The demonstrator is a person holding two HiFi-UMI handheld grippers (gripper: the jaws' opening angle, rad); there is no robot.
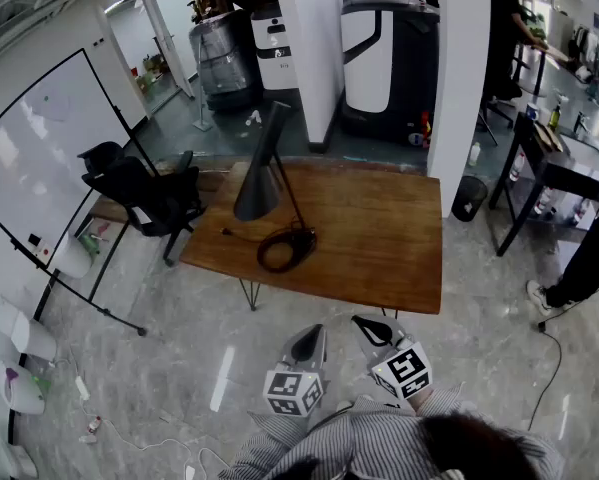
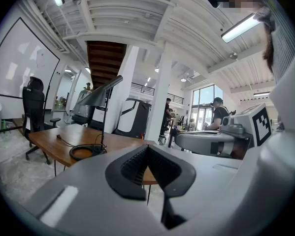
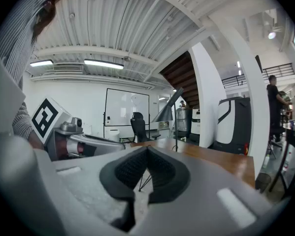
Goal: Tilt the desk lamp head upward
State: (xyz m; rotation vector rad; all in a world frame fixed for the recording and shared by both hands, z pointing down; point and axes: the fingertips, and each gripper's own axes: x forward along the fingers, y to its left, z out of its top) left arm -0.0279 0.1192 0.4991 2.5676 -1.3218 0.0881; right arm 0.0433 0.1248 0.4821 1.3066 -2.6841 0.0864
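A black desk lamp stands on the wooden table [image 1: 379, 258]. Its cone head [image 1: 257, 196] points down, a thin stem runs to the round base [image 1: 287, 250], and a cord trails to the left. Both grippers hang side by side close to my body, short of the table's near edge. My left gripper [image 1: 312, 331] and my right gripper [image 1: 362, 322] are both shut with nothing in them. In the left gripper view the lamp [image 2: 99, 96] rises beyond the closed left gripper [image 2: 147, 149]. The right gripper view has the lamp head [image 3: 168, 111] far past the closed right gripper [image 3: 147, 151].
A black office chair [image 1: 144, 193] stands at the table's left end, with a whiteboard [image 1: 39, 148] on a stand further left. A white pillar [image 1: 459, 68] and a dark bin [image 1: 469, 198] are behind the table's right corner. A second desk [image 1: 559, 158] and a person [image 1: 504, 28] are at the right.
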